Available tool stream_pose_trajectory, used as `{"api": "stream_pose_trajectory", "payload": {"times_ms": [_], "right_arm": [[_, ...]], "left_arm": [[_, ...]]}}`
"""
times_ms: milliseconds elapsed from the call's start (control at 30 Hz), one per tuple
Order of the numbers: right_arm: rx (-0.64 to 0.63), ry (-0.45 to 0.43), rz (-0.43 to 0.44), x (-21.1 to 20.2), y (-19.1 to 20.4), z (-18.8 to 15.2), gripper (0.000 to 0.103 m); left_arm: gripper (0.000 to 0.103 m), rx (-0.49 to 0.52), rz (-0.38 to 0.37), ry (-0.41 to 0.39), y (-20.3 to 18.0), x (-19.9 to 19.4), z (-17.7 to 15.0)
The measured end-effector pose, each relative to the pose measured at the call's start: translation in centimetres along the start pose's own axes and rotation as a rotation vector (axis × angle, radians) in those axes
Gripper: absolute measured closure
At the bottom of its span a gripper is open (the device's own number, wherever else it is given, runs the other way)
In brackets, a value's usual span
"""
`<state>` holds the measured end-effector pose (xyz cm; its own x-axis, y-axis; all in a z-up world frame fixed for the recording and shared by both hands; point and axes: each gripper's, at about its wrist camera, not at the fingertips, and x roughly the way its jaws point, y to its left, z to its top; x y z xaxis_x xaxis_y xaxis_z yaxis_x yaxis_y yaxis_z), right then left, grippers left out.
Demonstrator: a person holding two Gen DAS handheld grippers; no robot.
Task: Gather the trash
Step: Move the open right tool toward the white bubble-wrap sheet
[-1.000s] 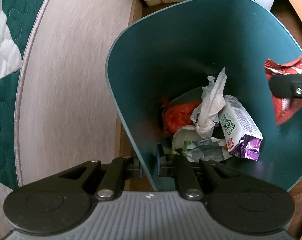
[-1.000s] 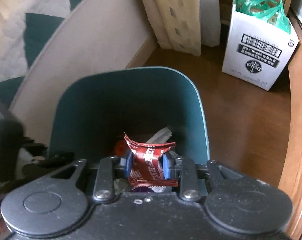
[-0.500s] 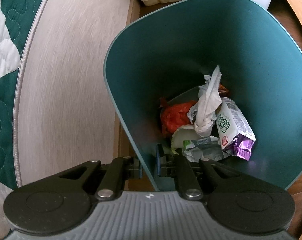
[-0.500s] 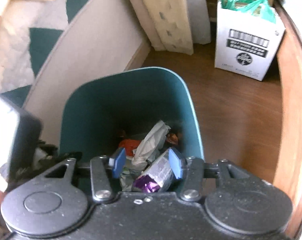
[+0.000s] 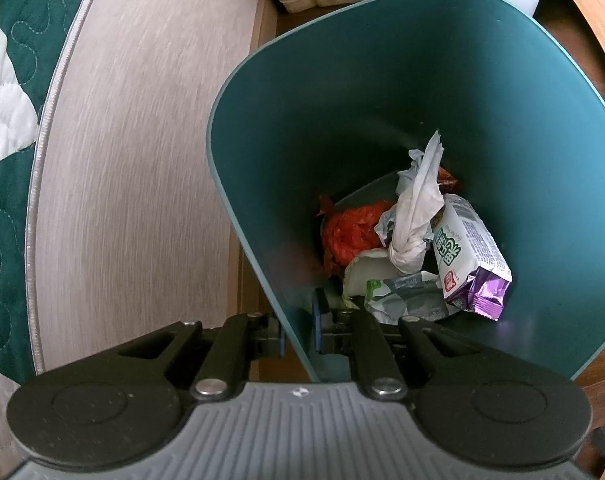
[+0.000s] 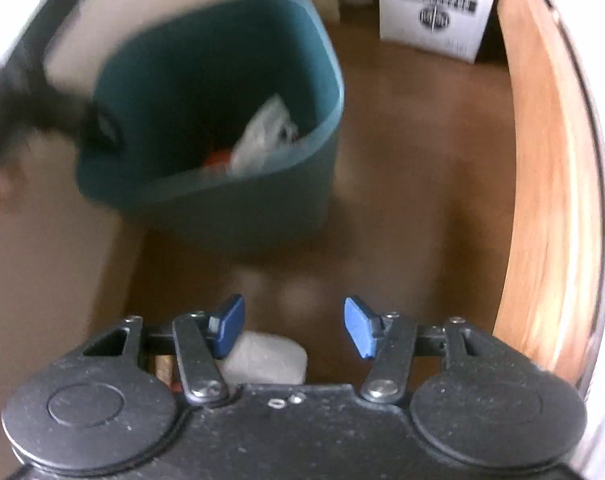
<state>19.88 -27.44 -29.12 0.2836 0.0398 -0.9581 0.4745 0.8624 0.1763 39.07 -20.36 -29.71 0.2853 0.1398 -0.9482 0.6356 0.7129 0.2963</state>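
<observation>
Our left tool (image 5: 298, 330) is clamped on the teal bin's (image 5: 238, 216) rim; inside lie tissue (image 5: 416, 216), an orange bag (image 5: 350, 232) and wrappers. Our right tool (image 6: 294, 326) stands apart, empty, above a white scrap (image 6: 262, 358) on the floor, probably next.

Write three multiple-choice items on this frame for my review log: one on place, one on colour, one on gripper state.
1. Where is the white tissue?
A. inside the bin
B. on the floor
C. in the white box

2. What colour is the bin?
A. red
B. teal
C. white

3. How does the right gripper stand?
A. shut on a wrapper
B. shut on the bin wall
C. open and empty

Answers:
1 A, it lies among the trash inside the bin.
2 B, its walls are teal in both views.
3 C, its blue pads stand apart with nothing between them.
</observation>
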Motion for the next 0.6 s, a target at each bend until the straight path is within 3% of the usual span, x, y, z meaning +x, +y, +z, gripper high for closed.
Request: {"api": "stream_pose_trajectory", "payload": {"times_ms": [367,500,600], "right_arm": [[-0.269,0.134,0.071,13.6,2.4,-7.7,0.006],[-0.251,0.156,0.053,18.3,2.8,-9.0,0.005],[-0.362,0.153,0.080,19.9,4.9,-9.5,0.005]], "left_arm": [[0.092,-0.013,0.002,-0.045,0.2,0.0,-0.7],[0.091,-0.028,0.000,-0.065,0.2,0.1,-1.3],[0.091,-0.028,-0.008,-0.074,0.3,0.1,-1.4]]}}
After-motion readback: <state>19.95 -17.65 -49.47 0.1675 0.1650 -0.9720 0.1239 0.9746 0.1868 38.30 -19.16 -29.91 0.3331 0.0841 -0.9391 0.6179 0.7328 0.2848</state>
